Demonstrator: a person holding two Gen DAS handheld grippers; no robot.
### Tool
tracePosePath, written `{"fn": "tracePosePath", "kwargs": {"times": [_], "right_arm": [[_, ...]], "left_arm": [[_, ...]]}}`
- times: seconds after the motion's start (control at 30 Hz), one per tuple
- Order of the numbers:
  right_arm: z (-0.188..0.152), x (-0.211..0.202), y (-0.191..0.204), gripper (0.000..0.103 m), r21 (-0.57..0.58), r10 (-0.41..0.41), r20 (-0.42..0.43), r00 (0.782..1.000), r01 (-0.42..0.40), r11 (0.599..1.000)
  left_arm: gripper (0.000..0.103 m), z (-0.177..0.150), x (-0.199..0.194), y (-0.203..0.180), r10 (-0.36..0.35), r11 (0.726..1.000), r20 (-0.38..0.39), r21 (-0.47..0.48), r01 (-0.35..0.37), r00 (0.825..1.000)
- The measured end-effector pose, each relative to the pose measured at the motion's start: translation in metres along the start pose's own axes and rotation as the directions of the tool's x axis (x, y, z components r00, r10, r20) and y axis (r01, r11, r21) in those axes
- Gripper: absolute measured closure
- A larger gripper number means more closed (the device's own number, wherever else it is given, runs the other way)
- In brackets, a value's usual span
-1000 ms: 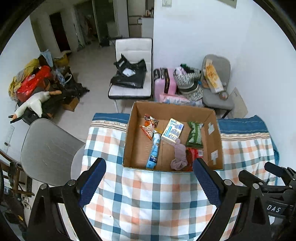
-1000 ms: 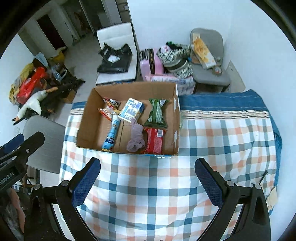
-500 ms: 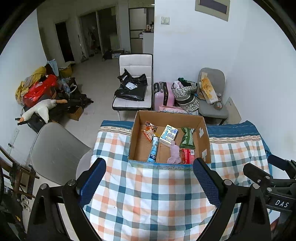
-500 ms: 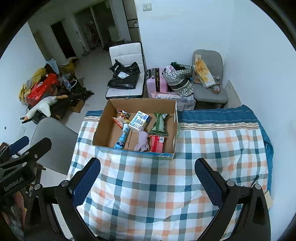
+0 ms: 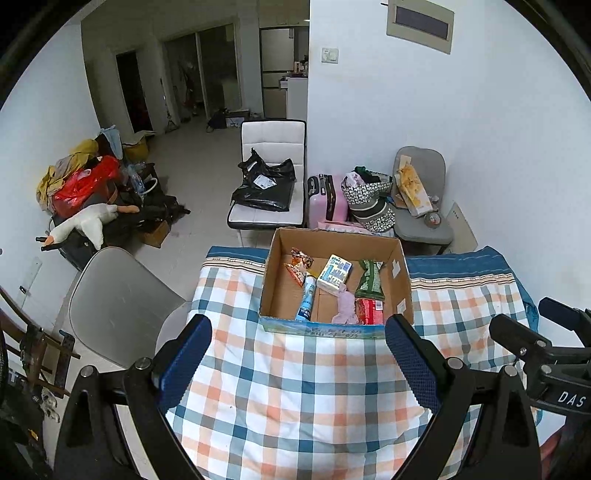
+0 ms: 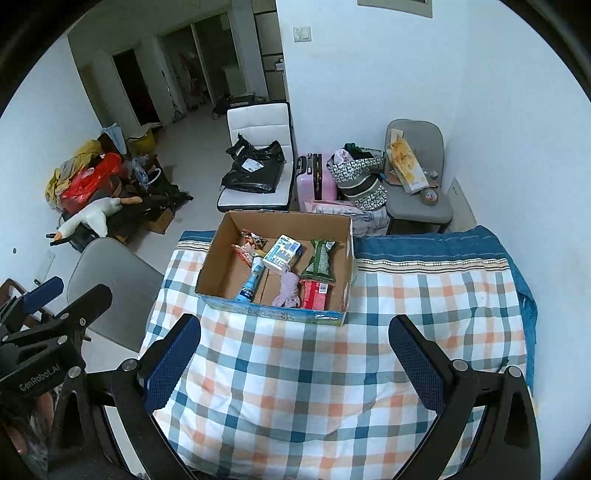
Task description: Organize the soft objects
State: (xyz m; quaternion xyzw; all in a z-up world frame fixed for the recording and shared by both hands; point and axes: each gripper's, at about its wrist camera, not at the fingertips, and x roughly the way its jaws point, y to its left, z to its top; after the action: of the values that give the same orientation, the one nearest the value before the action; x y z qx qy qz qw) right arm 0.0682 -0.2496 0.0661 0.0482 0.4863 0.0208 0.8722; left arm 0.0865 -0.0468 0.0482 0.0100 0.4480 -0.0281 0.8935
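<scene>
On the checked cloth (image 5: 295, 387) covering the surface sits a cardboard box (image 5: 280, 291) holding a pink cloth (image 5: 343, 306) among packets; both grippers, left (image 5: 297, 363) and right (image 6: 295, 363), hover nearby, jaws spread wide, empty.

Left gripper (image 5: 297, 356) and right gripper (image 6: 293, 356), jaws wide, empty.

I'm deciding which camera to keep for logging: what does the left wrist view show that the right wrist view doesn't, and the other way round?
Only the left wrist view shows the right gripper from the side, at its right edge, and the whole wall panel above the switch. Only the right wrist view shows the left gripper from the side, at its left edge. Both share the cardboard box on the checked cloth with the pink soft item, blue tube and snack packets inside, plus each camera's own open fingers.
</scene>
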Motion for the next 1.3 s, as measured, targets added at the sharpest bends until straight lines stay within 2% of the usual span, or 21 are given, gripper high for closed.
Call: {"fn": "tracePosePath", "kwargs": {"times": [0.33,0.43,1.3], "right_arm": [[-0.001,-0.008,0.001,0.0,0.0,0.002,0.006,1.0,-0.002,1.0],[-0.002,-0.009,0.002,0.0,-0.002,0.001,0.009,1.0,-0.001,1.0],[0.005,-0.023,-0.005,0.0,0.001,-0.018,0.027,0.999,0.018,1.0]], "left_arm": [[0.007,-0.007,-0.011,0.001,0.004,1.0,0.011,0.008,-0.004,1.0],[0.0,-0.007,-0.013,0.0,0.005,1.0,0.015,0.011,-0.005,1.0],[0.0,0.0,-0.029,0.003,0.01,1.0,0.044,-0.01,-0.009,0.999]]}}
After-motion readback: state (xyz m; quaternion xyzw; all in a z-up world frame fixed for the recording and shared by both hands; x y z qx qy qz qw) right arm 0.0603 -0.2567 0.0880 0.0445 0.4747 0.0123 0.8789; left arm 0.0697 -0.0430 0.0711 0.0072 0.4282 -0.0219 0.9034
